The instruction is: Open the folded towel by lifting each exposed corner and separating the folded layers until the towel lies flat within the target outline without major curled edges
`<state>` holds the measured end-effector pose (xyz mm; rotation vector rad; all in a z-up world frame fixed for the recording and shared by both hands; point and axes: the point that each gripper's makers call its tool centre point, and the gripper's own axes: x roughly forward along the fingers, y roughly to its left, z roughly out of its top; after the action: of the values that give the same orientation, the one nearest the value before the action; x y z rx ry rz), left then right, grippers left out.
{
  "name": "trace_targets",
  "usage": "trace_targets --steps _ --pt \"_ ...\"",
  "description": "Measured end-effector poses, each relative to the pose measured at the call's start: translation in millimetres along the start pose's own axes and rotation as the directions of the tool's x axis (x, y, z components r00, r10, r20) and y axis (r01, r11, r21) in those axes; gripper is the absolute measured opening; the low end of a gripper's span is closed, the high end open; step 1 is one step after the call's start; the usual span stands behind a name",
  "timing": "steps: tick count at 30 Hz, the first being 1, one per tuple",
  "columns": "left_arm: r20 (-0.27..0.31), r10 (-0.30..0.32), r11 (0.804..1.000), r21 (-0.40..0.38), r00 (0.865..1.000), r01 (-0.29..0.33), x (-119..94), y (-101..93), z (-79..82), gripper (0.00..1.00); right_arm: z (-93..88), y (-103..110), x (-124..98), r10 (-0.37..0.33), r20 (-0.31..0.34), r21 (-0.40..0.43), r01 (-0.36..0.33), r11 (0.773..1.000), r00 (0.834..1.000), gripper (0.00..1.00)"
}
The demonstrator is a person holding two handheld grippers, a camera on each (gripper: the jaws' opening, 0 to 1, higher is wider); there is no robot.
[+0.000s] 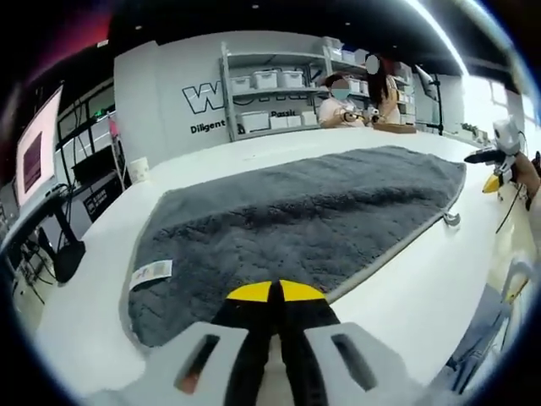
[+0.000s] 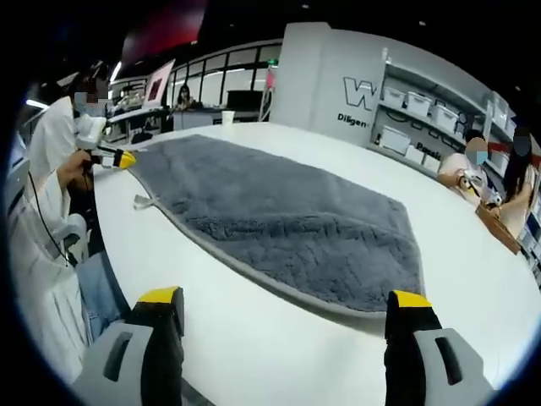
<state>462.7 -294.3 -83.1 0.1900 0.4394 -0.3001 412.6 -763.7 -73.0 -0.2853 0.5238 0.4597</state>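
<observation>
Risks dragging towel (image 1: 296, 220) askew on desk (image 1: 423, 296): left tool (image 1: 275, 292) closed at hem, right tool (image 2: 283, 309) open, empty.

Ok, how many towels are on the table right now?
1: a grey towel spread lengthwise on the white table, with a label at one end and a hanging loop on its edge. A second layer beneath could be hidden.

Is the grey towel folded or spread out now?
Spread out: the grey towel lies flat on the white table, one layer, edges uncurled.
</observation>
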Motion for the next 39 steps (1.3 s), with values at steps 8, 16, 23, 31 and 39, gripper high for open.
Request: trace_targets --steps 8,16,23,31,39 --pt "-0.023 0.006 1.0 0.001 1.0 -0.006 -8.8 6.5 -5.3 0.0 -1.5 0.9 -0.1 0.001 -0.006 -0.002 -0.001 1.0 1.0 0.99" --pt "-0.04 0.012 1.0 -0.003 0.999 -0.013 -15.5 9.4 -9.3 0.0 -2.4 4.7 0.9 0.01 -0.009 -0.006 -0.01 1.0 1.0 0.99" --pt "-0.042 0.019 1.0 -0.011 0.999 -0.019 -18.1 10.4 -11.6 0.0 -4.8 5.0 1.7 0.014 -0.017 -0.004 -0.014 1.0 1.0 0.99" --pt "-0.042 0.025 1.0 -0.004 0.999 -0.026 -19.7 8.9 -12.4 0.0 -5.3 4.2 0.9 0.011 -0.019 0.002 -0.011 1.0 1.0 0.99" --pt "-0.009 -0.016 0.996 -0.085 1.0 0.015 -21.3 6.5 -6.4 0.06 -0.3 -1.4 -6.2 -0.006 0.001 0.014 0.006 1.0 1.0 0.99"
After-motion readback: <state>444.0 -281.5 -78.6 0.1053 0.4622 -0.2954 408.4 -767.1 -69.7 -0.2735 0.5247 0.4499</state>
